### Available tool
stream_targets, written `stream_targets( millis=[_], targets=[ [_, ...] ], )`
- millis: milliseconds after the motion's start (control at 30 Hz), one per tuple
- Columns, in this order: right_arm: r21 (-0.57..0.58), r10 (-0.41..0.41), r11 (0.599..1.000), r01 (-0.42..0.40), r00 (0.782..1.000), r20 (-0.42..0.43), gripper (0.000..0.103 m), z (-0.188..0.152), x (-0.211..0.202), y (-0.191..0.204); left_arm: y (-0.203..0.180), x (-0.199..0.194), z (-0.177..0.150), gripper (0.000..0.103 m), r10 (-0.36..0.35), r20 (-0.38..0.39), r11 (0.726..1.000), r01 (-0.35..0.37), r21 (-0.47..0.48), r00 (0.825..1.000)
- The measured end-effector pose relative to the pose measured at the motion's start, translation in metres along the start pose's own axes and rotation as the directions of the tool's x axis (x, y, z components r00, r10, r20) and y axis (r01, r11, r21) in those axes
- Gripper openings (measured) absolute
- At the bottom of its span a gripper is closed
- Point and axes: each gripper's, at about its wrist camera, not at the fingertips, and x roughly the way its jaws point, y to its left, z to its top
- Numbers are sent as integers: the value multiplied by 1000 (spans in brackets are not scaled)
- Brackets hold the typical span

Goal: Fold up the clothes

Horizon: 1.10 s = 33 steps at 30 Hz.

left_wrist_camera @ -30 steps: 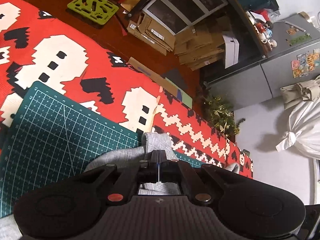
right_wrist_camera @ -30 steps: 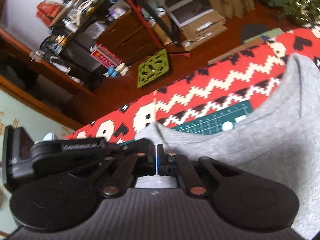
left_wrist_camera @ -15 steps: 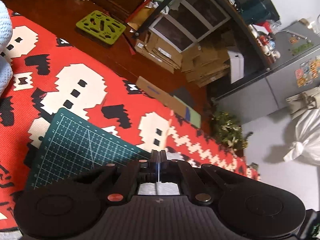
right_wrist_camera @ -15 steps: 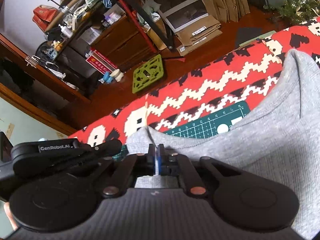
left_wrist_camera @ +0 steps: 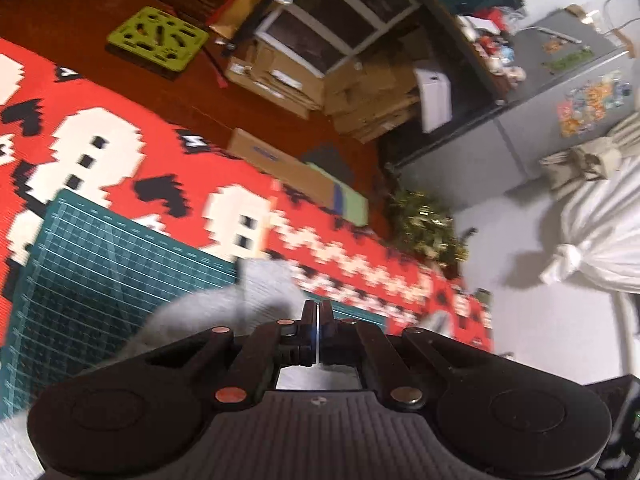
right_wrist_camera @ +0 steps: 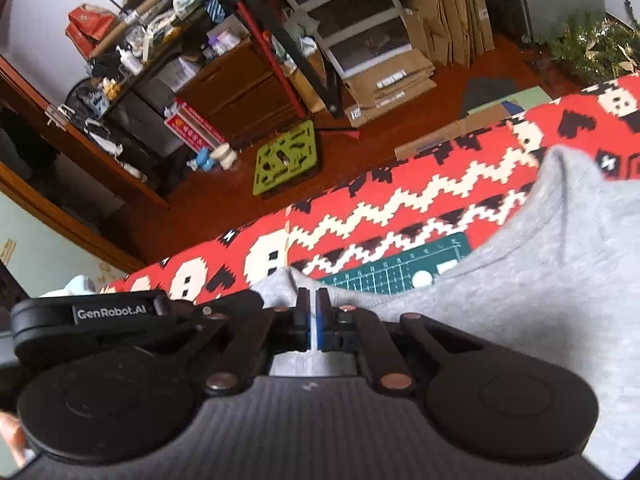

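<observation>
Grey garment (right_wrist_camera: 540, 280), one piece, lies over the green cutting mat (right_wrist_camera: 404, 276) and the red patterned cloth (right_wrist_camera: 400, 204) that covers the worktop; its edge is lifted toward both cameras. In the right wrist view the fabric fills the right side and runs up to the fingertips. Right hand-held gripper (right_wrist_camera: 313, 300): jaws nearly together, pinching a fold of the grey garment, thin gap between the two fingers. Left hand-held gripper (left_wrist_camera: 316, 312): jaws fully closed; grey fabric (left_wrist_camera: 224, 312) sits right at and under the tips, blurred, so an actual pinch cannot be confirmed. One cutting mat (left_wrist_camera: 108, 276), with a white grid, lies on the cloth (left_wrist_camera: 120, 128), partly covered by the garment. One cloth, red with white skull-like shapes and black marks. One lime-green perforated tile (right_wrist_camera: 286, 158) lies on the wooden floor (right_wrist_camera: 224, 200). One stack of flattened cardboard boxes (right_wrist_camera: 388, 80) rests near a white-framed drawer unit (right_wrist_camera: 352, 20). One small tinsel tree (left_wrist_camera: 428, 228) stands by the worktop's far end. One white tied bag (left_wrist_camera: 600, 236) at the right. A second gripper body marked GenRobot.AI (right_wrist_camera: 108, 312) shows at the left of the right wrist view.
</observation>
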Motion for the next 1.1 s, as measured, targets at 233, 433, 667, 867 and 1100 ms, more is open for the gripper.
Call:
stream_targets(
  millis=[233,433,667,867,1100],
  targets=[
    [-16,-21,1000,20,998,-54,3,-13,-16,0,-17,-7,-7,1,-36,-9,999,36,34,999],
    [-7,-58,998,58,997,-43,3,-15,5,-7,-15,-5,-6,1,-25,-9,999,25,33,1000],
    [33,-84,996,81,992,92,4,8,-51,-43,-9,1,-4,1,-36,-39,999,36,10,999],
    [183,-231,962,200,959,166,7,26,-96,-109,-15,10,-9,1,-25,-58,999,27,37,998],
    [227,-129,967,111,990,65,5,23,-65,-139,-11,18,-10,1,13,-63,999,-11,32,998]
  ],
)
